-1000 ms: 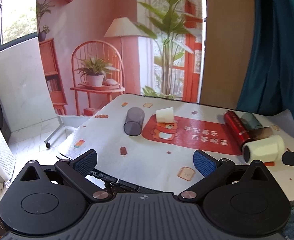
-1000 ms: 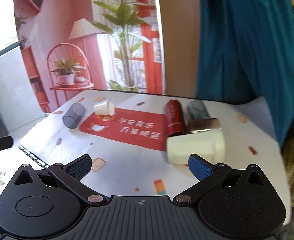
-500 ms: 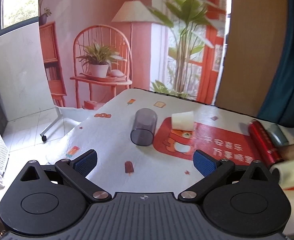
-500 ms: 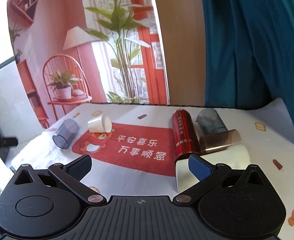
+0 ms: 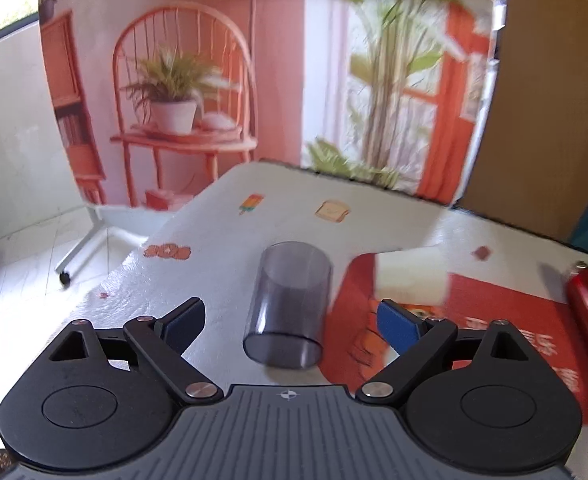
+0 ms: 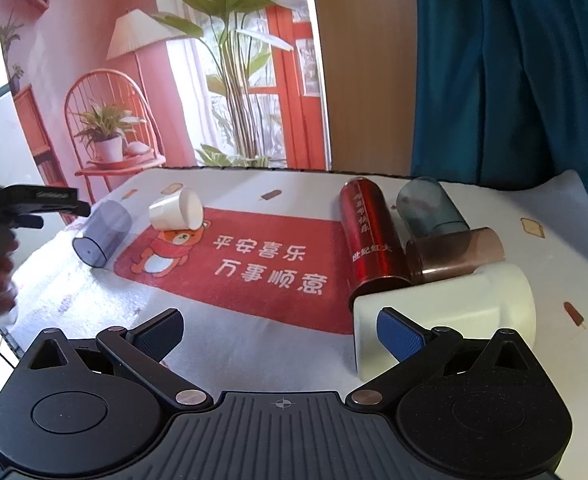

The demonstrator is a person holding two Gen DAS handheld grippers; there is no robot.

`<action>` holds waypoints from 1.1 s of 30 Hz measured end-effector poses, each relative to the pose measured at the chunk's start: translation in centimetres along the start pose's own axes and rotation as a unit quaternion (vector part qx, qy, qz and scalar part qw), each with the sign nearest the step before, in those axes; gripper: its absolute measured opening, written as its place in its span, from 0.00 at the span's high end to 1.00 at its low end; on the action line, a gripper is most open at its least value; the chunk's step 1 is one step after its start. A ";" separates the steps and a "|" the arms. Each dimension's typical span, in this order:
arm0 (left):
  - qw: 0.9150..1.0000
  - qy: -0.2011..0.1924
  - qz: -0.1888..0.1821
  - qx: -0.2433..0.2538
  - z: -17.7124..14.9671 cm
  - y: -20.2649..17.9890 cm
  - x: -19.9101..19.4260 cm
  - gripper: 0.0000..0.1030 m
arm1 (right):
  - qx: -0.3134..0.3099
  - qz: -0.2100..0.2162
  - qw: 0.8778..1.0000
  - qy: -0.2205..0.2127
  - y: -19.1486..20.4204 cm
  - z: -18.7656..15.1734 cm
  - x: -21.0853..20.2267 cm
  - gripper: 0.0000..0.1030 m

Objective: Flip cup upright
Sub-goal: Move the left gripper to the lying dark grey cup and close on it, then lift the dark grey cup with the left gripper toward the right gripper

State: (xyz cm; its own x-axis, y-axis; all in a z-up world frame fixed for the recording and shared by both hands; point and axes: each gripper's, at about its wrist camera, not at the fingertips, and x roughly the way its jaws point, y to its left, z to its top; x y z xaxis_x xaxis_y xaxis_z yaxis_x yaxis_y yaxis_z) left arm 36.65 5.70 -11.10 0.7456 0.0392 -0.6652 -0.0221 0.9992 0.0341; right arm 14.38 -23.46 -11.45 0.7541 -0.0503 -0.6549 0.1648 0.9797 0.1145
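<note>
Smoky translucent plastic cup [image 5: 287,308] lies on its side between my left tool [image 5: 291,320] fingers, spread wide, holding nothing. Right tool [image 6: 279,330] likewise wide, empty, blue ribbed pad beside a matte cream cup [image 6: 454,304] on the bench [image 6: 253,344].

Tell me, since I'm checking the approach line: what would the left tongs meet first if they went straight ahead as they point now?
Most likely the translucent grey plastic cup lying on its side. It sits between the open left tongs, open end toward the camera. Depth is unclear, so how near it is cannot be told.
</note>
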 end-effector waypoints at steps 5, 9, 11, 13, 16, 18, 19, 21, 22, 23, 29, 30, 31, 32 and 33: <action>0.999 0.035 0.008 -0.006 0.4 -0.1 4.8 0.16 | 0.003 -0.013 1.000 0.021 0.0 0.0 1.2 0.00; 0.999 0.049 0.022 -0.003 0.5 -0.2 6.9 0.16 | -0.007 -0.018 1.000 0.023 0.2 -0.1 1.7 0.00; 0.998 0.056 0.027 0.001 0.5 -0.4 7.5 0.18 | -0.006 -0.018 0.999 0.027 0.0 -0.1 2.0 0.00; 0.998 0.061 0.028 0.003 0.4 -0.4 7.9 0.27 | -0.003 -0.018 0.999 0.033 -0.1 -0.2 2.2 0.00; 0.998 0.061 0.018 -0.006 0.0 -0.2 7.5 0.33 | 0.002 -0.018 0.999 0.040 -0.3 -0.3 2.5 0.00; 0.998 0.063 0.018 -0.004 -0.2 -0.3 7.2 0.33 | 0.004 -0.012 0.999 0.039 -0.4 -0.4 2.4 0.00; 0.998 0.065 0.017 -0.002 -0.4 -0.3 6.8 0.33 | 0.005 -0.008 0.999 0.038 -0.4 -0.4 2.3 0.00; 0.998 0.067 0.016 0.002 -1.1 -0.3 6.1 0.33 | 0.005 -0.003 0.999 0.038 -0.3 -0.6 2.1 0.00; 0.998 0.068 0.015 0.003 -1.5 -0.3 5.6 0.33 | 0.005 -0.001 0.999 0.040 -0.3 -0.7 2.0 0.00; 0.997 0.069 0.013 0.004 -1.9 -0.3 5.1 0.33 | 0.006 0.000 0.999 0.043 -0.2 -0.8 2.0 0.00; 0.997 0.073 0.000 0.001 -5.2 -0.6 1.2 0.33 | 0.015 0.012 0.998 0.056 -0.2 -2.0 1.3 0.00; 0.997 0.074 -0.001 0.003 -5.8 -0.9 0.6 0.33 | 0.016 0.013 0.998 0.056 -0.2 -2.2 1.2 0.00; 0.997 0.076 -0.002 0.006 -6.3 -1.2 -0.1 0.33 | 0.019 0.014 0.998 0.056 -0.3 -2.4 1.0 0.00; 0.997 0.078 -0.004 0.009 -6.8 -1.5 -0.7 0.33 | 0.021 0.015 0.998 0.054 -0.4 -2.6 0.7 0.00; 0.997 0.080 -0.006 0.011 -7.3 -1.8 -1.3 0.33 | 0.024 0.015 0.998 0.052 -0.5 -2.7 0.5 0.00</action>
State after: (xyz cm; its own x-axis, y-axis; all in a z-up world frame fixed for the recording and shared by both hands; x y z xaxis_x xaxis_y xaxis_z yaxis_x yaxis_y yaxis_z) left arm 30.83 3.92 -15.70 0.6303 0.0302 -0.7758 0.0023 0.9992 0.0408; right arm 12.94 -23.45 -13.88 0.6893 0.0010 -0.7245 0.1764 0.9697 0.1692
